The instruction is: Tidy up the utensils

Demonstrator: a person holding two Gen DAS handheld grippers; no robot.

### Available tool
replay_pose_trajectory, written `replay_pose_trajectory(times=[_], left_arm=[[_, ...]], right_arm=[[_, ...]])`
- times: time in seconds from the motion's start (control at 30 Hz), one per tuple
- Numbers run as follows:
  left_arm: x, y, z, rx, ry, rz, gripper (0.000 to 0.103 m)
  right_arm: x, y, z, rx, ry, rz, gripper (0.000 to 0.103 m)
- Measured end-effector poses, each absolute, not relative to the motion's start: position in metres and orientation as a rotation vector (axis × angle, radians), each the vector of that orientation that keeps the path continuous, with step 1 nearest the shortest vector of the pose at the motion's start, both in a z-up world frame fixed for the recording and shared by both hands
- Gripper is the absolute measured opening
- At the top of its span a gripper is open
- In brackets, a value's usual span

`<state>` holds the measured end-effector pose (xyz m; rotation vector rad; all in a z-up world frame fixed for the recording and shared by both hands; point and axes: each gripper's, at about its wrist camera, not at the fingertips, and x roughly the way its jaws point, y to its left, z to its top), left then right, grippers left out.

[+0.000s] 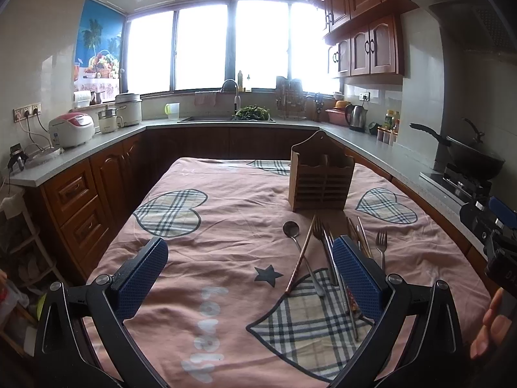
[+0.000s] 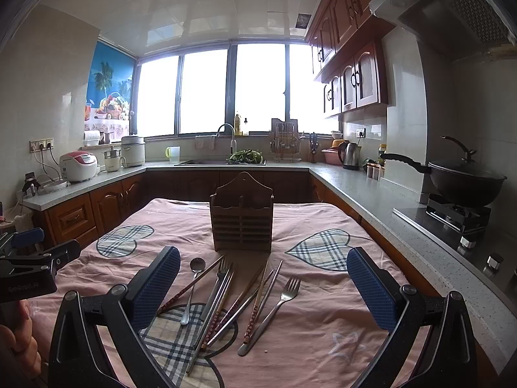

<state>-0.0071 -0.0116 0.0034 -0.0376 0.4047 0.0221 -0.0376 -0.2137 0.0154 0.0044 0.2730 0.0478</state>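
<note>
Hovering low over the pink cloth point(image 2: 323, 323), the right gripper point(image 2: 263, 287) has its blue pads spread wide with nothing between them, and the left gripper point(image 1: 248, 278) is just as wide apart and just as empty above the same table. Right under the right gripper's fingers lies the loose pile of utensils: a spoon point(image 2: 193, 284) on the left, a fork point(image 2: 270, 313) on the right, patterned chopsticks point(image 2: 255, 307) and metal ones fanned out between, some crossing each other on the plaid heart patch point(image 2: 174, 342). Just beyond the pile stands the wooden utensil holder point(image 2: 241, 213), upright on the cloth. Further back, the grey counter point(image 2: 371, 200) wraps the room, a black wok point(image 2: 465, 181) sits on the stove at right, and bright windows point(image 2: 206, 93) glare behind the sink.
</note>
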Motion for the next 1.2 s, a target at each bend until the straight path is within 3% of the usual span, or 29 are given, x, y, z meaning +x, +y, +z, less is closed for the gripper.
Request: replay_pose_trajectory(times=[0.77,1.03,1.13,1.2], left_arm=[[0.080,-0.029,-0.019,-0.044,0.605,-0.145,0.102],[0.128,-0.044,-0.027,-0.018,0.673,-0.230,0.088],[0.146,-0.050,-0.034,-0.014,0.706,-0.259,0.079],[0.158,-0.053,-0.038,-0.011,0.729,-0.275,0.073]], right_arm=[[0.024,-0.237,-0.012,0.107,0.454,0.126,0.102],[0.071,-0.246,-0.034,0.176,0.591,0.179,0.080],[0.091,-0.249,-0.043,0.220,0.643,0.207,0.060],[0.104,-0.251,-0.048,0.232,0.674,0.212,0.054]])
